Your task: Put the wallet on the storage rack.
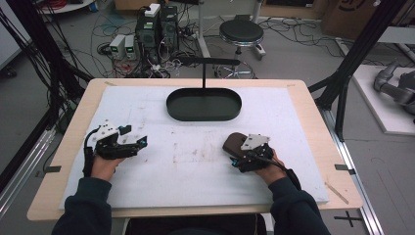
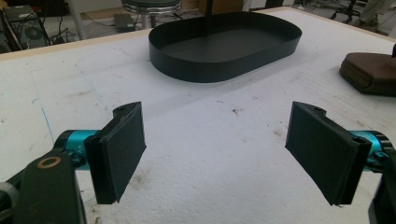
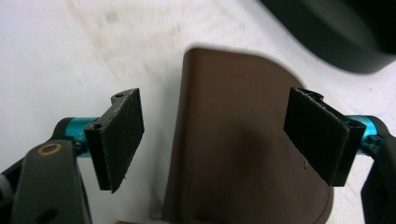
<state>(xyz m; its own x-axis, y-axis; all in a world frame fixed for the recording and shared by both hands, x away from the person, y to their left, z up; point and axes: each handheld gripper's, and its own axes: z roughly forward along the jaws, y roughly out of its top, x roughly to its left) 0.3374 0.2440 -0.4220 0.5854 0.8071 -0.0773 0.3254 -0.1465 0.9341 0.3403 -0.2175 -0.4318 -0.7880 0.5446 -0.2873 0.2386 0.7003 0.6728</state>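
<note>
Right hand-held gripper [image 3: 212, 140], jaws spread, straddles a brown leather case [image 3: 243, 154]; closing looks next. Left hand-held gripper [image 2: 215, 154] waits, spread.

Wooden table [image 1: 313, 105] under white foam mat [image 1: 147, 105], black oval tray [image 1: 204, 105], brown case [image 1: 236, 142].

Black oval tray [image 1: 204, 104]; brown leather pouch [image 3: 243, 149]; white, brown-stained mat [image 1: 195, 161] on a pale wood bench [image 1: 313, 110]; black jaws with teal fittings.
</note>
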